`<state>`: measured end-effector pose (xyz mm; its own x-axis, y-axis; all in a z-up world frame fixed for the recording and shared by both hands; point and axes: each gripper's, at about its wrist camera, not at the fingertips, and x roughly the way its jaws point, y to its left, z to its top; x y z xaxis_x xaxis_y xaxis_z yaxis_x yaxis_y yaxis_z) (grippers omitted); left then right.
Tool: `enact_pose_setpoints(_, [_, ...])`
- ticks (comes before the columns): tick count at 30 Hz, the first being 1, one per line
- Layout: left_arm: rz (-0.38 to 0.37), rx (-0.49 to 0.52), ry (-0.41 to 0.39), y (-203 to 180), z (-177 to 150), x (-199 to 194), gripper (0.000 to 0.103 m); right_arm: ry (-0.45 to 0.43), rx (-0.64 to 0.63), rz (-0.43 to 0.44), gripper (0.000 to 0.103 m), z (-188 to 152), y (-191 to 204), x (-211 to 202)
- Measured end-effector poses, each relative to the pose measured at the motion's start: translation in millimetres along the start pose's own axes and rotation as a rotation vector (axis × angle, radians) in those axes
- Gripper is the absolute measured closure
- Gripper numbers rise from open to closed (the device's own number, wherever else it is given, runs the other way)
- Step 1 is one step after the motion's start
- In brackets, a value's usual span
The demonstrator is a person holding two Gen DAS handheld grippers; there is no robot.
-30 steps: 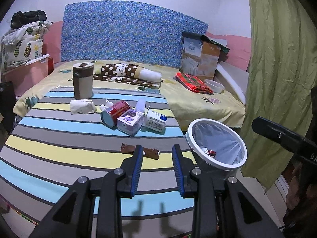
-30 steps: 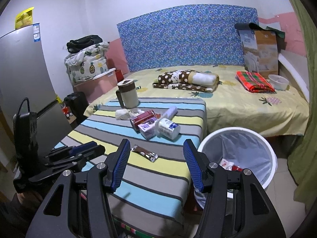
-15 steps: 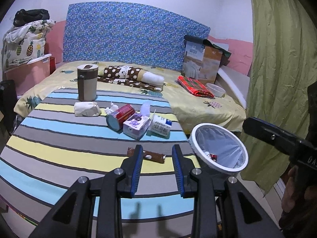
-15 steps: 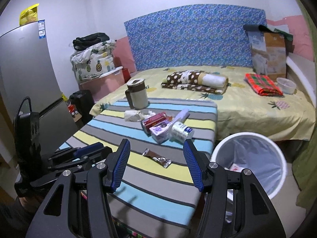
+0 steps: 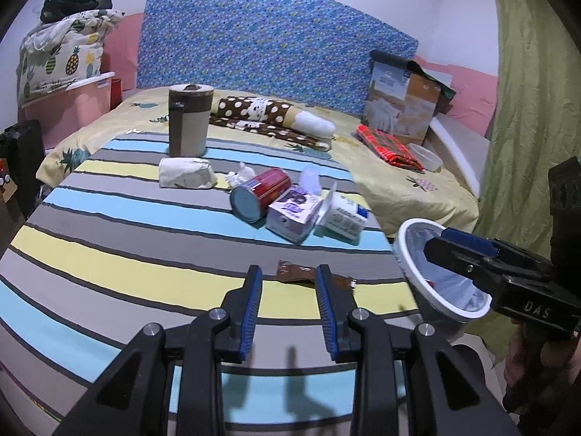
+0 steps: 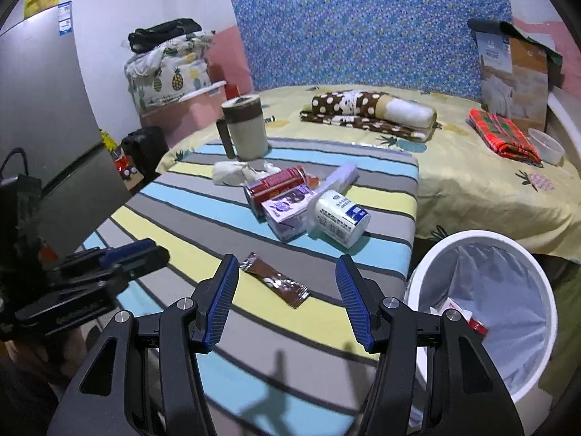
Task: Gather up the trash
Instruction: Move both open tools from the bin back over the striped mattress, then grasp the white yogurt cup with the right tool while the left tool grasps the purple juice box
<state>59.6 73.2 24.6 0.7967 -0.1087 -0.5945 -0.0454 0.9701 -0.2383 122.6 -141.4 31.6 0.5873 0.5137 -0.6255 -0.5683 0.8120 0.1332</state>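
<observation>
A brown snack wrapper (image 5: 308, 275) (image 6: 276, 280) lies flat on the striped table, just beyond both grippers. My left gripper (image 5: 288, 279) hovers short of it, jaws narrowly apart and empty. My right gripper (image 6: 287, 270) stands wider, also empty, with the wrapper showing between its tips but farther off. Behind lie a red can (image 5: 259, 196) (image 6: 276, 187), a purple carton (image 5: 292, 214) (image 6: 287, 214), a white cup (image 5: 343, 219) (image 6: 339, 219), crumpled tissue (image 5: 239, 176) and a paper bundle (image 5: 185, 178). A white bin (image 6: 483, 312) (image 5: 417, 254) with a liner stands right of the table.
A beige lidded mug (image 5: 189, 123) (image 6: 245, 129) stands at the table's far end. Behind is a bed (image 6: 472, 189) with folded cloths and a box. A green curtain (image 5: 526, 109) hangs right; a grey fridge (image 6: 40, 127) stands left.
Both grippers have come forward and down toward the table; the wrapper and the pile look larger and nearer. Jaw gaps are unchanged.
</observation>
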Motion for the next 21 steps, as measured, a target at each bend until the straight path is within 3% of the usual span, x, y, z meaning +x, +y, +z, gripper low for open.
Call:
enact_pose_setpoints(3, [0.008,-0.009,0.009,6,2,9,0.064,0.011,-0.008,-0.016,0.046,1,-6,7])
enact_pose_setpoints(8, [0.019,0.002,0.023,9,7,27,0.062,0.023,-0.033,-0.024,0.039,8,-17,21])
enact_pose_setpoints(21, [0.032,0.031,0.05,25,37,76,0.051,0.076,-0.096,-0.006,0.035,24,-42,67])
